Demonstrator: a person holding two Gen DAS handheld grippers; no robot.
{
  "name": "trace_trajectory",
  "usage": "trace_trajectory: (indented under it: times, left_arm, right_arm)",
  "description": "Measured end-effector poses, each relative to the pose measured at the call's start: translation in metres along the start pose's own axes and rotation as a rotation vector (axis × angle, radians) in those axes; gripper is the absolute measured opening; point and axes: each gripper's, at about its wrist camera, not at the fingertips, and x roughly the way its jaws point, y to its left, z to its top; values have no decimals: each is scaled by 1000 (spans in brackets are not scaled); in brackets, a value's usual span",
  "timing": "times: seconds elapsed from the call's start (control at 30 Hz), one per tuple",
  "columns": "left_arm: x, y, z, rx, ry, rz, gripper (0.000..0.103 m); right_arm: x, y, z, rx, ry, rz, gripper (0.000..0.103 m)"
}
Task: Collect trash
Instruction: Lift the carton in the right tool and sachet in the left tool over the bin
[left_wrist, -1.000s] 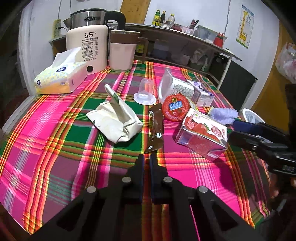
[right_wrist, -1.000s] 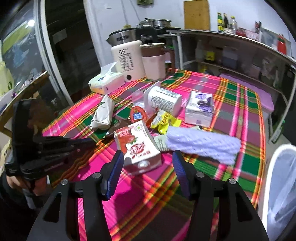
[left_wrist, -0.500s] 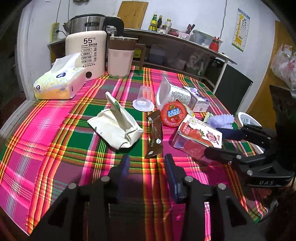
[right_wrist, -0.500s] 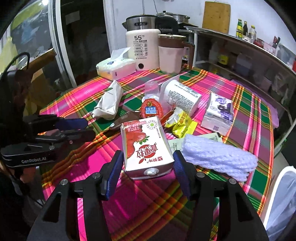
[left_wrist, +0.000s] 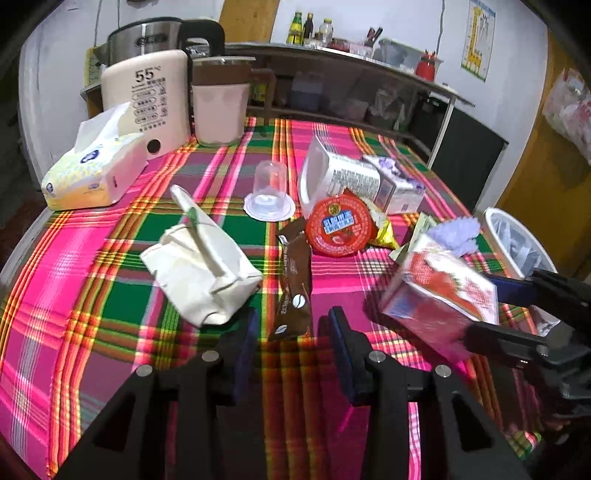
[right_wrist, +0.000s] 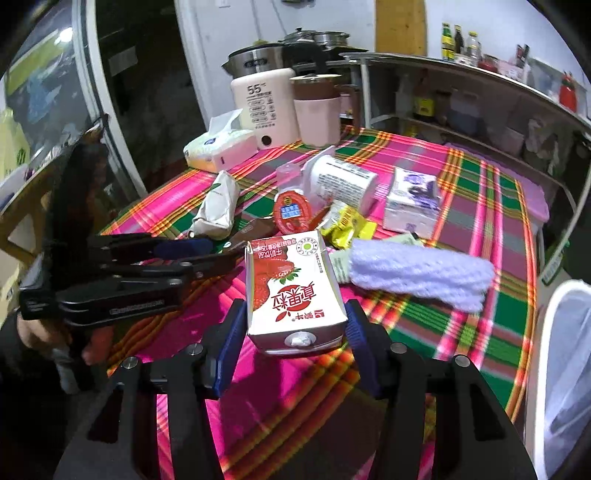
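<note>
The right gripper (right_wrist: 295, 332) pinches the strawberry milk carton (right_wrist: 293, 291) between its two blue pads, holding it tilted above the plaid tablecloth (right_wrist: 461, 332), with the white trash bin (right_wrist: 565, 369) at the table's right edge. The left gripper (left_wrist: 291, 332) has its fingers spread and grasps nothing, positioned over the near end of the brown coffee sachet (left_wrist: 293, 291), just beside the crumpled white bag (left_wrist: 203, 269).
</note>
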Motion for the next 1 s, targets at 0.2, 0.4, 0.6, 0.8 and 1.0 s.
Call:
trace_trajectory:
  times: [0.2,0.4,0.6,0.8,1.0]
  left_arm:
    - [2,-6,1,8,-2,22,17]
    - [-8,-8,-6,-1,-12,2,8]
    - [-21,-17,-13,2,-27,-30,8]
    - [-36,-25,-17,7,-48,-56,8]
    - [-49,-33,-17,17,-73,-77,8]
  right_arm:
    - [-14,-7,-5,51,-23,-6,54]
    - [-26,-8,-9,69,-53,-26,54]
    - [-40,-5,-15,74,-76,-51,54]
    - [-53,-6,-22,92,-91,-70,54]
    - [-67,-6,-25,102,-118,-90,54]
